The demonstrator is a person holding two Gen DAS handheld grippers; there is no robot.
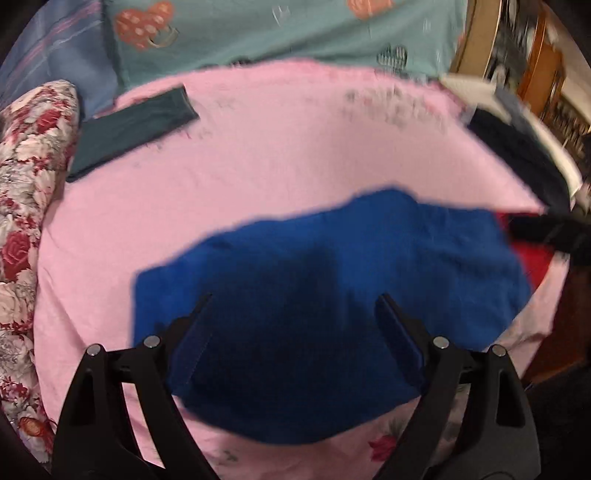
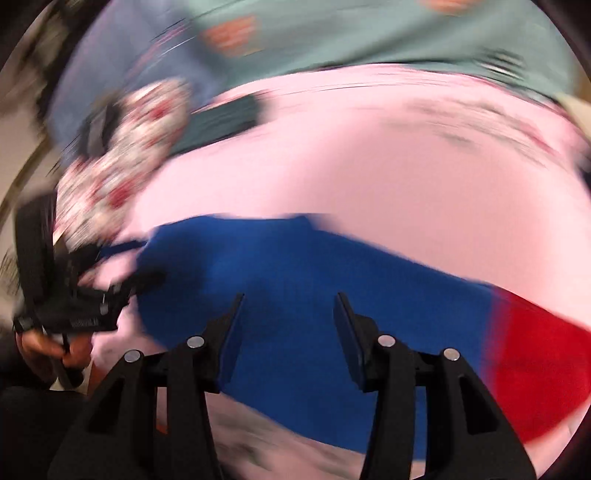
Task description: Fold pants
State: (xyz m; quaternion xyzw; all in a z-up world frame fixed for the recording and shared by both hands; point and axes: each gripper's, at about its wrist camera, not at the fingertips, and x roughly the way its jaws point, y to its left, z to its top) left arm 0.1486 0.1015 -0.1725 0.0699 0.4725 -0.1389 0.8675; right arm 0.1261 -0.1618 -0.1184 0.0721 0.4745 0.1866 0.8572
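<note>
The blue pants [image 1: 332, 258] lie bunched on the pink sheet [image 1: 295, 147], and a red part [image 2: 546, 369] shows at their right end. My left gripper [image 1: 295, 295] hangs over the pants with its jaws wide apart, open, nothing pressed between the pads. In the right wrist view the pants [image 2: 332, 266] stretch across the middle, and my right gripper [image 2: 290, 295] stands open above them with a narrower gap. A hand [image 2: 40, 343] holds the left gripper [image 2: 85, 302] at the pants' left end. Both views are blurred.
A folded dark green garment [image 1: 136, 129] lies at the far left of the sheet. A floral quilt [image 1: 26, 203] runs along the left edge, and a teal cover with mushroom prints [image 1: 277, 29] lies behind. Dark navy clothes [image 1: 517, 155] sit far right, beside wooden furniture [image 1: 535, 55].
</note>
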